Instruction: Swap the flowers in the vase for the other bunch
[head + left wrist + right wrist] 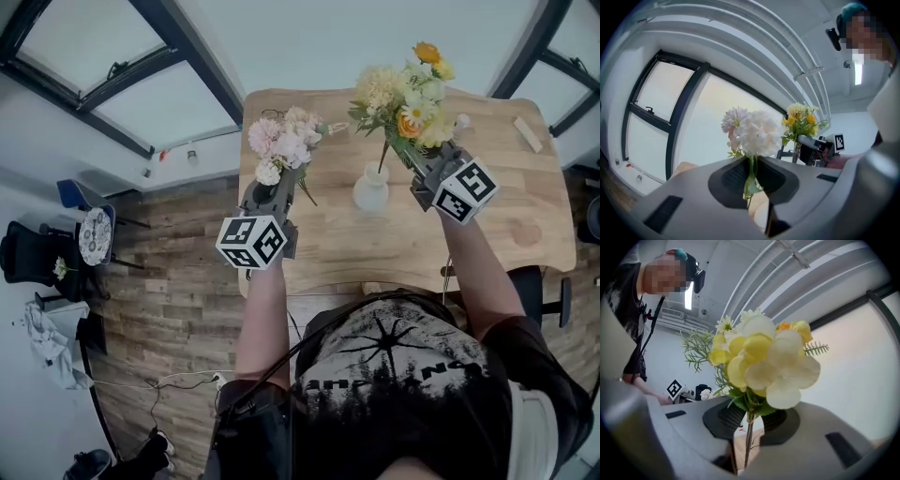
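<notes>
My left gripper (pixel 271 194) is shut on the green stem of a pink and white bunch (pixel 281 141), held over the left part of the wooden table (pixel 506 216). In the left gripper view the white blooms (pixel 757 131) stand just above the jaws (pixel 752 177). My right gripper (pixel 425 167) is shut on the stems of a yellow and orange bunch (pixel 408 89), to the right of the white vase (pixel 371 190). One thin stem slants down to the vase's mouth. The yellow blooms (pixel 764 362) fill the right gripper view above its jaws (pixel 750 422).
A pale small block (pixel 528 134) lies at the table's far right corner. A dark chair (pixel 555 292) stands by the table's right near edge. To the left, below the table, is wooden floor with a round clock (pixel 95 234) and dark clutter.
</notes>
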`<state>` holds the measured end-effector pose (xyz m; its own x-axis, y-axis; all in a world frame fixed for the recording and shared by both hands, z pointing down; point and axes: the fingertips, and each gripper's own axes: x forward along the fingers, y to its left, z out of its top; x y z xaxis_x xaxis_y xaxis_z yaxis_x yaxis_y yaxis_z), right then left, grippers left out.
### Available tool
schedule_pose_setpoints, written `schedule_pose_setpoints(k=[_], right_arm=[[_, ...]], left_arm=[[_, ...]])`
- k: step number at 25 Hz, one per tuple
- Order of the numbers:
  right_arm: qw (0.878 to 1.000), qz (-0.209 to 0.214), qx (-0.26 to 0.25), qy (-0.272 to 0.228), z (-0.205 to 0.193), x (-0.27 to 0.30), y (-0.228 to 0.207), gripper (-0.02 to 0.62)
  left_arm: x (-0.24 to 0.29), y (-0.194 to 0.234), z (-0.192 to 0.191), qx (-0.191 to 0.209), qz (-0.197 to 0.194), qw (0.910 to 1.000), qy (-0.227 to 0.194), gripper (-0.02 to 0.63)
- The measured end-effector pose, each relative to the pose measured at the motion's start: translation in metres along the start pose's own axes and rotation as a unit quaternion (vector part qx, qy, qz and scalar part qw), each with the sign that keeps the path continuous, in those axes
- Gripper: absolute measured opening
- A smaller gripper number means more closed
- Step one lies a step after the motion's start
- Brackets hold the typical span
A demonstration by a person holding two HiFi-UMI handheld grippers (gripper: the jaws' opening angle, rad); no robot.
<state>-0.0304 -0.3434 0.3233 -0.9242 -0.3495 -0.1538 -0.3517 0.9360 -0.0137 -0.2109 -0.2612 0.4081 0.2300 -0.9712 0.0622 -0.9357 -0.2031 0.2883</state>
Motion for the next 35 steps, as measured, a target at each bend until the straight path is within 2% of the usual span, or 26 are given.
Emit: schedule_pose_setpoints(k=[8, 20, 30, 35], right_arm=[[1.0, 0.014, -0.025, 0.009, -0.058, 0.009, 0.024, 0.075], [0.999, 0.017, -0.024, 0.017, -0.107, 0.001, 0.032, 0.078], [0.998, -0.005, -0.032, 0.046, -0.14, -0.009, 0.032, 0.1], [0.997, -0.032, -0.028, 0.064, -0.153, -0.013, 0.025, 0.134]], left_arm=[[-0.025, 0.027, -0.029, -0.02, 0.017, 0.9995, 0.019, 0.051], [-0.036, 0.04, -0.044, -0.024, 0.033, 0.998, 0.049, 0.051], [-0.032, 0.049, -0.05, -0.018, 0.027, 0.9969, 0.072, 0.051], [-0.024, 0.048, -0.054, -0.016, 0.015, 0.9962, 0.084, 0.052]])
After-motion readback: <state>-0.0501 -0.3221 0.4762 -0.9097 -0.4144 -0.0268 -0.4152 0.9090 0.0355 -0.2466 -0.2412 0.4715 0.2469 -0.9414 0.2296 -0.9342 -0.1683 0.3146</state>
